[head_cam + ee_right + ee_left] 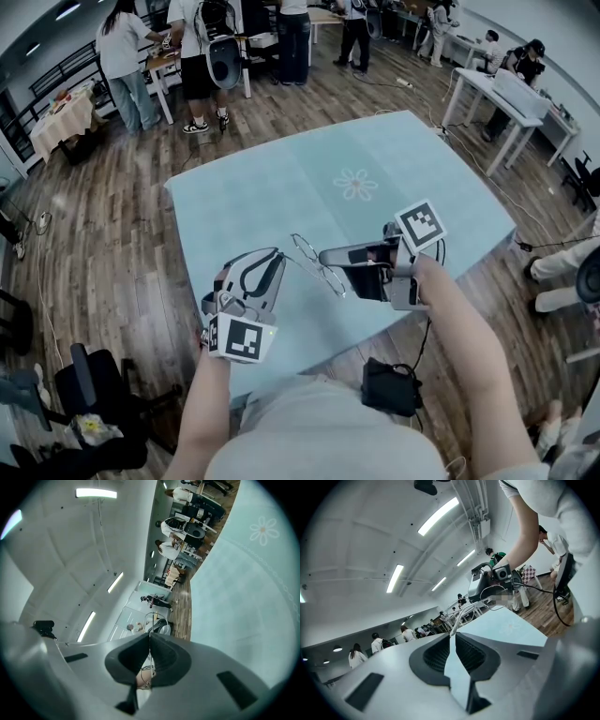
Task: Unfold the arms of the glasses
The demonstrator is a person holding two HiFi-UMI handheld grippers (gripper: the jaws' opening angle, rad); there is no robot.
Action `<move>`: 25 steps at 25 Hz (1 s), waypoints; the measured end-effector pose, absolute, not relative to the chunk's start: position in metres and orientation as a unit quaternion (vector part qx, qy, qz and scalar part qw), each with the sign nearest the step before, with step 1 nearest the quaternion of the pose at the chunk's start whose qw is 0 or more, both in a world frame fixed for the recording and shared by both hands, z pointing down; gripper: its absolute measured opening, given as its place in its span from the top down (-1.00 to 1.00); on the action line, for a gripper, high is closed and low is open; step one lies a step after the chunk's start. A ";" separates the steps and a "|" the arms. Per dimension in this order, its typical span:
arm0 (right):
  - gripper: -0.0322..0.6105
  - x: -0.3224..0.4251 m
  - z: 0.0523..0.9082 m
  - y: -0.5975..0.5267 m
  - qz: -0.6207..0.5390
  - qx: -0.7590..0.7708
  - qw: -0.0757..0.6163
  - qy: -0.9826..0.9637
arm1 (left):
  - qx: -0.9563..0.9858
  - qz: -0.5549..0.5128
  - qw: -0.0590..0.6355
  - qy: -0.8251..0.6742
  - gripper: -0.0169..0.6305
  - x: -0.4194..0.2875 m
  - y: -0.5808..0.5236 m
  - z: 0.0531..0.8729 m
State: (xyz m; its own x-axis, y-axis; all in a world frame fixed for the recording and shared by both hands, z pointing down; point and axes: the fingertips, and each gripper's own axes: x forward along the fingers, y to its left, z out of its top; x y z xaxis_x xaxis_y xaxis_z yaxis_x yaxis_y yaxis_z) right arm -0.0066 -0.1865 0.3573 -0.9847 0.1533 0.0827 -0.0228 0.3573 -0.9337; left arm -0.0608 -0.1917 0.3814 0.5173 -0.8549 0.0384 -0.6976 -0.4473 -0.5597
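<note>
Left gripper (451,634): in its own view the jaw tips are pinched nearly together on a thin wire arm of the glasses (461,614), which runs up and away from the tips; the gap behind the tips shows only the pale table (511,625). I read this as a grip on the arm. Right gripper (150,637): its jaws are closed too, with a fine wire of the glasses (151,621) caught between the pads and a lens loop standing just beyond the tips. From the head view, the left gripper (278,253) and right gripper (323,255) point toward each other, roughly level, with the glasses (319,265) strung between them, lenses hanging at a slant. The pair is held over the near part of the table (281,187), close to its front edge; I cannot tell whether any part touches the cloth. The light blue tablecloth carries a flower print (354,185) farther out. Around the table is a dark wooden floor (112,234). Several people (122,56) stand by other tables at the far end of the room.
</note>
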 end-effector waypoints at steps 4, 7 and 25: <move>0.87 -0.005 0.357 -0.190 0.568 -0.031 0.074 -0.819 | -0.839 -0.155 0.236 0.465 0.81 -0.064 -0.188 0.381; 0.87 -0.005 0.355 -0.193 0.569 -0.024 0.069 -0.819 | -0.839 -0.153 0.233 0.468 0.81 -0.067 -0.185 0.380; 0.87 0.008 0.361 -0.219 0.575 0.037 0.028 -0.817 | -0.864 -0.128 0.204 0.442 0.81 -0.071 -0.146 0.375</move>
State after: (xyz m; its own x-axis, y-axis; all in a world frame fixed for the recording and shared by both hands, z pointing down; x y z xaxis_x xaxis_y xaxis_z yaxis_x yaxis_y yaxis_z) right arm 0.0078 -0.2185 0.3610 -0.9957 -0.0285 0.0885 -0.0929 0.3371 -0.9369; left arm -0.0707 -0.1458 0.3748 0.5759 -0.8165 0.0401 -0.7122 -0.5251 -0.4659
